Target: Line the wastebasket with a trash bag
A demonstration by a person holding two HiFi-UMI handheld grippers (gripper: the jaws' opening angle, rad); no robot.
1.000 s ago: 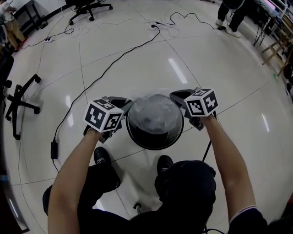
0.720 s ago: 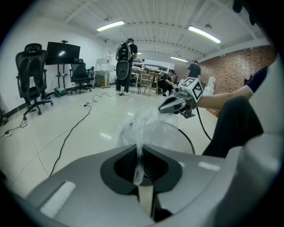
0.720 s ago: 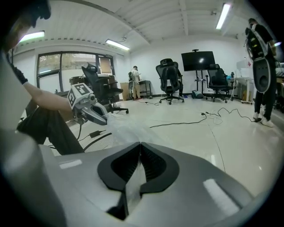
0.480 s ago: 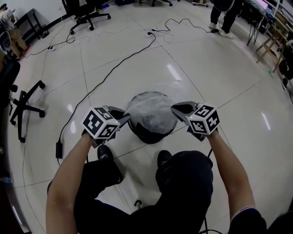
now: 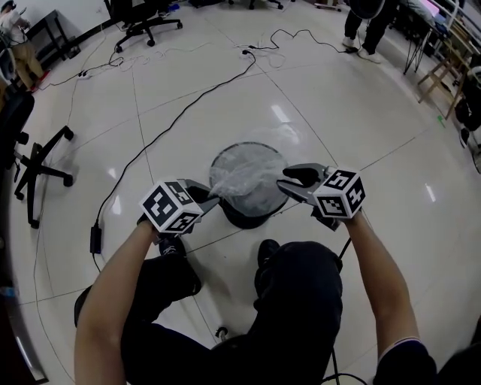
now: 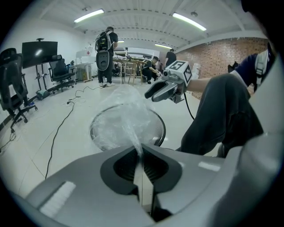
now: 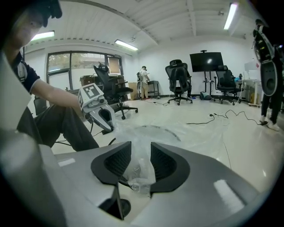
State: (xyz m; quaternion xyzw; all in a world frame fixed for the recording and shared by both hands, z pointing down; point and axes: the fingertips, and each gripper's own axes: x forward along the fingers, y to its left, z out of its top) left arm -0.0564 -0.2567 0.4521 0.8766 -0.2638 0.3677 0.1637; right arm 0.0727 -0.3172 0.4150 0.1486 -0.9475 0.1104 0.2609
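A black round wastebasket stands on the floor in front of my knees, with a clear trash bag spread over its mouth. My left gripper is at its near left and is shut on a stretched corner of the bag, with the film pinched between the jaws. At the basket's near right, my right gripper has just been opening. Its jaws stand apart with crumpled bag film loose between them. Each gripper view shows the other gripper across the basket: the right one and the left one.
A black cable runs across the tiled floor to the far left. An office chair base lies at the left and another chair stands at the back. A person's feet stand at the far right. My shoe is beside the basket.
Both grippers have drawn back from the basket's sides toward my knees. The left one pulled a corner of the bag with it. The right jaws went from shut to apart.
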